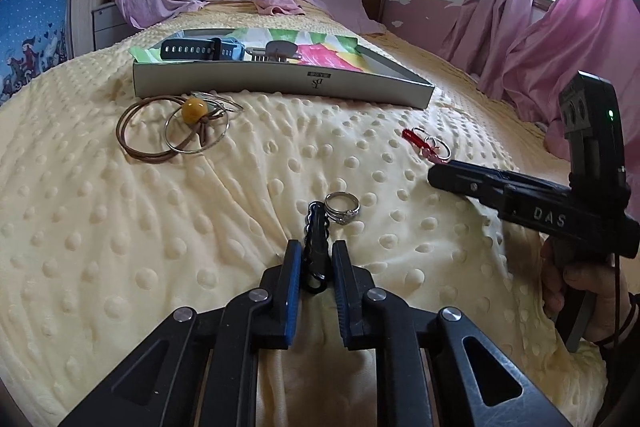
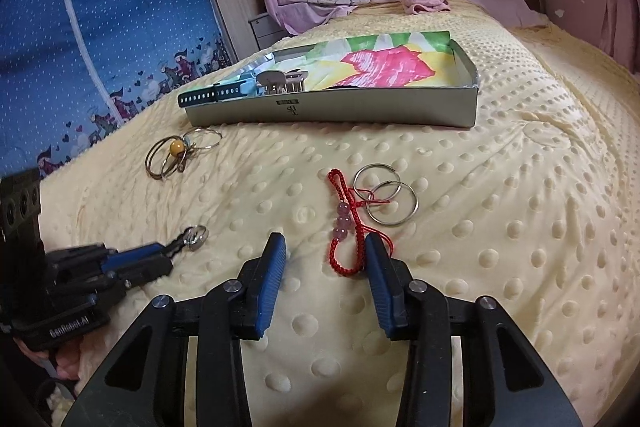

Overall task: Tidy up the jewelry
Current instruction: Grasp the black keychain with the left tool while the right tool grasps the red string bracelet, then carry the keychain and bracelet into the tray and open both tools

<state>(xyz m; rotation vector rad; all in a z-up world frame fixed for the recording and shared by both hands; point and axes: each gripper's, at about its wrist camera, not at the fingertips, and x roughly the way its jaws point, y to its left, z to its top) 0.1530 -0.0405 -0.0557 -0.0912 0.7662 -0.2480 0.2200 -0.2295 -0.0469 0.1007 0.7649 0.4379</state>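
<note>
Jewelry scattered on a yellow dotted bed (image 2: pixel 500 227), short of the box (image 2: pixel 360 113). Black clip (image 1: pixel 316 247) clamped between the left gripper (image 1: pixel 316 259) fingers, nearly closed on it, well short of the box. Silver ring (image 1: pixel 341 207) touching the clip's far end. Right gripper (image 2: pixel 325 253) fingers spread wide, holding nothing, right finger just beside a red cord with pink beads (image 2: pixel 346 223). Two steel rings (image 2: pixel 386 197) at the cord's far end, nearer the box. Hair tie with amber bead (image 1: pixel 192 109) and thin hoops just before the box's front wall, left. Watch strap (image 2: pixel 208 95) and comb (image 2: pixel 282 83) inside the box, left end.
</note>
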